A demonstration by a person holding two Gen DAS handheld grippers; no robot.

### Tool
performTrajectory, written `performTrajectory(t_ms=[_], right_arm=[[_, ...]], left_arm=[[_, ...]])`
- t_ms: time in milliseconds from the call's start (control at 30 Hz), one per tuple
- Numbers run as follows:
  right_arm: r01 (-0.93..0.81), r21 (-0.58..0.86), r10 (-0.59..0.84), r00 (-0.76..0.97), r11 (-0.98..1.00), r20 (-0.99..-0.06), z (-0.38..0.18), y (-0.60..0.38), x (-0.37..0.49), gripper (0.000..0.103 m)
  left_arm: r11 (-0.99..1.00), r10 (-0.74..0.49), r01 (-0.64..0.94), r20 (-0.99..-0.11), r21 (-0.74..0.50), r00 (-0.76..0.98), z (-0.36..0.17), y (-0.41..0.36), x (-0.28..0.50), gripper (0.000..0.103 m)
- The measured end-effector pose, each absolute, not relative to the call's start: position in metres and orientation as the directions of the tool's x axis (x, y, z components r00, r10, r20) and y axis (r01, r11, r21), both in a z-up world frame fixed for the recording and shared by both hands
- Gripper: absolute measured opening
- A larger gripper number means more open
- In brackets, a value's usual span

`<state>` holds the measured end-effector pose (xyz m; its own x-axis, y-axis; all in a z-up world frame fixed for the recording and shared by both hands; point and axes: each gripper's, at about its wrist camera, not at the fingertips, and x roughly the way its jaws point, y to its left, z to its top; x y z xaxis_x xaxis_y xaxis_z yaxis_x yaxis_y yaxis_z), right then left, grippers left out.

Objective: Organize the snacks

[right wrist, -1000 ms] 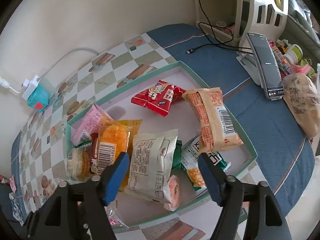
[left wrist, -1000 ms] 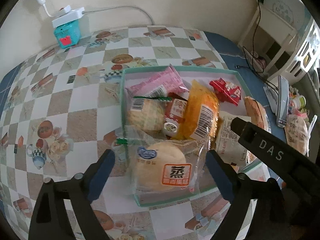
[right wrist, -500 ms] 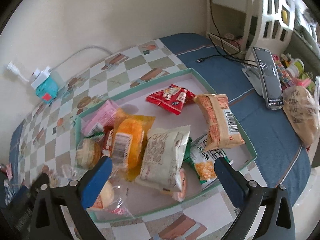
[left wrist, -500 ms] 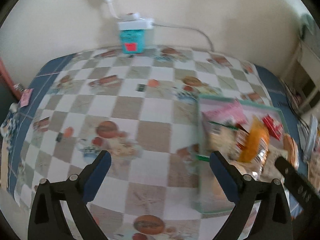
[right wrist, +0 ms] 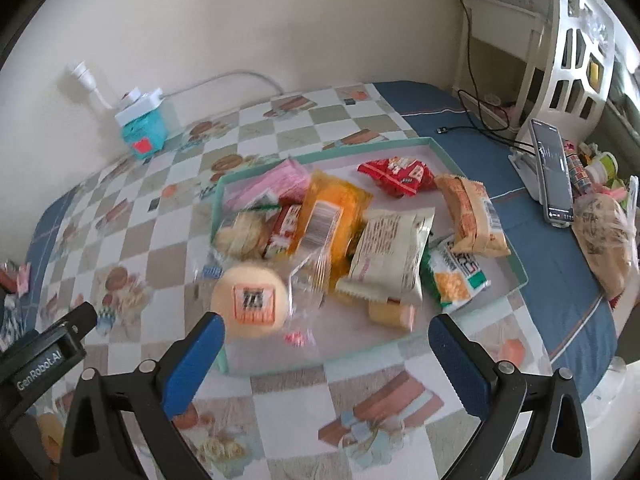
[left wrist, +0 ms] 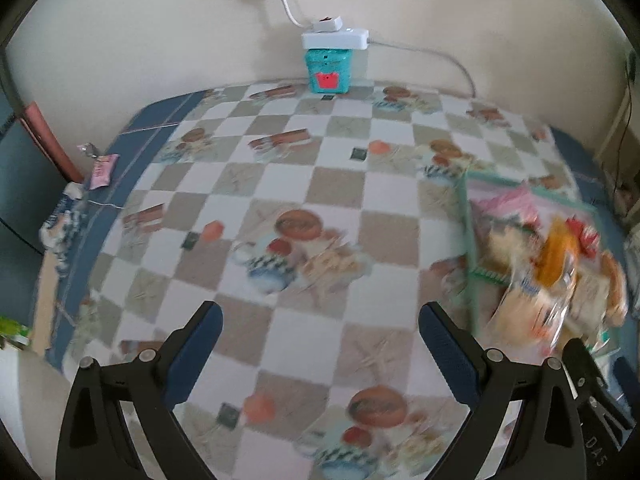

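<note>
A teal-rimmed tray (right wrist: 520, 268) on the checkered tablecloth holds several snack packs: a round steamed bun in clear wrap (right wrist: 250, 300), an orange pack (right wrist: 328, 220), a cream pack (right wrist: 392, 252), a red pack (right wrist: 396, 174), a pink pack (right wrist: 272, 184) and a green pack (right wrist: 456, 276). My right gripper (right wrist: 326, 336) is open and empty above the tray's near edge. My left gripper (left wrist: 320, 328) is open and empty over bare tablecloth, left of the tray (left wrist: 466, 240), which is blurred at the right edge.
A teal box with a white power strip on top (left wrist: 330, 60) stands against the back wall. A phone on a stand (right wrist: 552, 172), cables and a bagged item (right wrist: 604, 236) lie right of the tray. The table's left edge carries small wrappers (left wrist: 102, 168).
My left gripper swung left and away from the tray, now facing the bare tablecloth. My right gripper pulled back and rose, showing the whole tray. Both stayed open.
</note>
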<state>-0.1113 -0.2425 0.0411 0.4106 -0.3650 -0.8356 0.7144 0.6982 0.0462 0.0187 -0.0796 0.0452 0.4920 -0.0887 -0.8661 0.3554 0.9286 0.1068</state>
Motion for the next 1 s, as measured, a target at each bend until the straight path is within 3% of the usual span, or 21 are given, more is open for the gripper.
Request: performTrajectory(t_ms=[500,1000], right_arm=[[0.694,-0.001,-0.345,0.357,0.720,-0.868,0.022,-0.219,-0.138,0.103],[0.682,-0.020,-0.363,0.364,0.731,-0.858,0.027,-0.210,-0.143,0.103]], left_arm=[[0.875,0.017,0.405,-0.852,0.266,0.523,0.029,-0.058,-0.028,0.099],[0.906,0.019,0.355,-0.859,0.232,0.512,0.032,-0.040,-0.023,0.099]])
